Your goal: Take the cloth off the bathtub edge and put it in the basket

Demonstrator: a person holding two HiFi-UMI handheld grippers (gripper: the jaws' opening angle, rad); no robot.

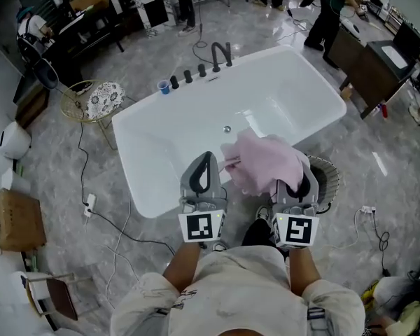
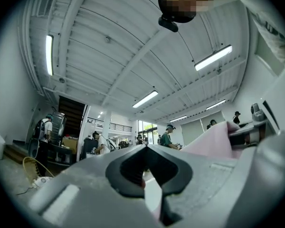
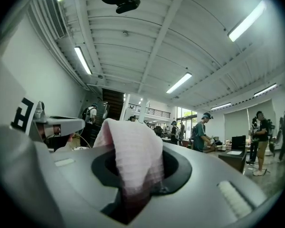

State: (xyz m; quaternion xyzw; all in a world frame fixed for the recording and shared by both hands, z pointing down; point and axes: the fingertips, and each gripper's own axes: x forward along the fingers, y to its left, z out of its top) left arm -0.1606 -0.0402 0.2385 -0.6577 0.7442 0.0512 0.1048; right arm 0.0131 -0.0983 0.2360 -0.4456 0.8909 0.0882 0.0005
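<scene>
The pink cloth (image 1: 262, 161) hangs bunched in the air over the near rim of the white bathtub (image 1: 280, 82). My right gripper (image 1: 297, 179) is shut on it. In the right gripper view the cloth (image 3: 133, 148) drapes out of the closed jaws of the right gripper (image 3: 138, 186) and hides their tips. My left gripper (image 1: 208, 159) is beside the cloth's left edge, its jaws shut. In its own view the left gripper (image 2: 146, 148) has its tips together, with the cloth (image 2: 211, 139) off to the right. A dark wire basket (image 1: 329, 180) stands on the floor just right of the right gripper, partly hidden by the cloth.
Black taps (image 1: 220, 53) and a blue cup (image 1: 164, 87) line the tub's far rim. Another wire basket (image 1: 80, 103) with a patterned cloth stands to the tub's left. Cables (image 1: 101, 219) trail over the marble floor. A dark desk (image 1: 378, 68) is at the right, and people stand beyond.
</scene>
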